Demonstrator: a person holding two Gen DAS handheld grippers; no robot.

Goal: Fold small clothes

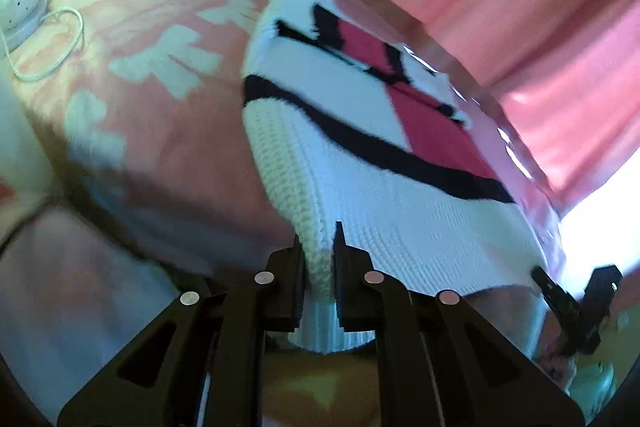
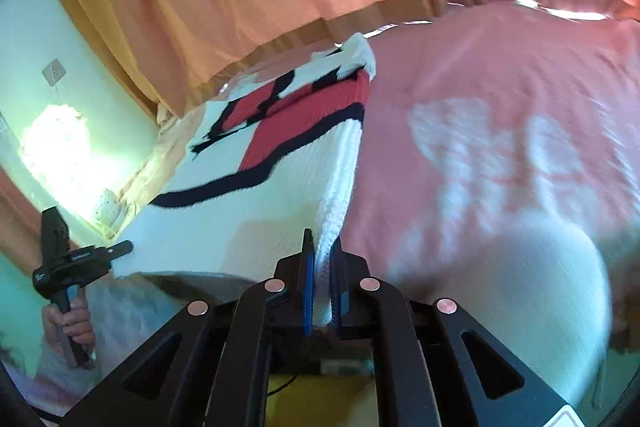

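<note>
Left gripper (image 1: 318, 243) pinching | sweater (image 1: 360, 155): white knit, red panels, black stripes

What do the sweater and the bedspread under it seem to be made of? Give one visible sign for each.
Sweater: chunky knitted yarn, probably wool or acrylic; raised stitch rows show along its edge, matte.
Bedspread: thin woven cloth, likely cotton; smooth, soft creases, with a flat printed pale pattern.
</note>
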